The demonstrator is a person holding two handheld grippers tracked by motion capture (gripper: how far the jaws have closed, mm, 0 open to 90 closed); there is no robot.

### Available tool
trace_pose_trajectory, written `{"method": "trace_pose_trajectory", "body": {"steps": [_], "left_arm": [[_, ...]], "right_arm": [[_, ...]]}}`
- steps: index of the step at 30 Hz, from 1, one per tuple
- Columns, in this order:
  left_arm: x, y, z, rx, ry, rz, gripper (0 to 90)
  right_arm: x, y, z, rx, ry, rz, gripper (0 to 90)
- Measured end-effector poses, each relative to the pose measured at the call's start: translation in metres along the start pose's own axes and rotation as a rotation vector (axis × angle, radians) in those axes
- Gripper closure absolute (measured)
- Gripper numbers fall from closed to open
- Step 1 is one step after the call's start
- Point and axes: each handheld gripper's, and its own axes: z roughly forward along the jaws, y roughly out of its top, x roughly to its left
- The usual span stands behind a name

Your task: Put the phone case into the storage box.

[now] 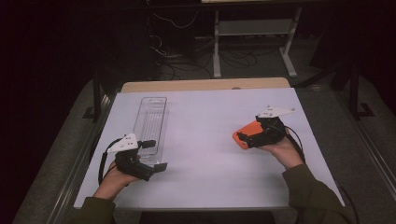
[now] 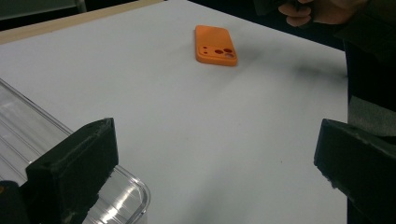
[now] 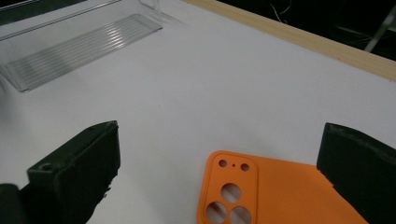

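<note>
Now right tongs [image 1: 246,136], jaws wide apart, over orange phone case [image 3: 275,191].

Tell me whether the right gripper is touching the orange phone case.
Cannot tell. In the right gripper view the case lies flat between the open right gripper fingers, but the right one overlaps its edge, hiding any gap.

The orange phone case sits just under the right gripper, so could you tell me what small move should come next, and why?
Probably lower the right gripper and close it on the orange phone case. Its jaws stand wide open with the case lying flat on the white table between them, not yet gripped. The left gripper waits open at the clear tray.
</note>
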Motion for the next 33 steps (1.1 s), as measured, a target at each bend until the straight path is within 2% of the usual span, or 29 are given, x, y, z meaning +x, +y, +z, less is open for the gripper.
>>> {"method": "trace_pose_trajectory", "body": {"steps": [27, 33], "left_arm": [[0.0, 0.0, 0.001, 0.009, 0.007, 0.004, 0.0], [0.0, 0.0, 0.001, 0.008, 0.007, 0.004, 0.0]], "right_arm": [[-0.022, 0.016, 0.012, 0.008, -0.032, 0.012, 0.0], [-0.029, 0.019, 0.014, 0.001, -0.041, 0.03, 0.0]]}}
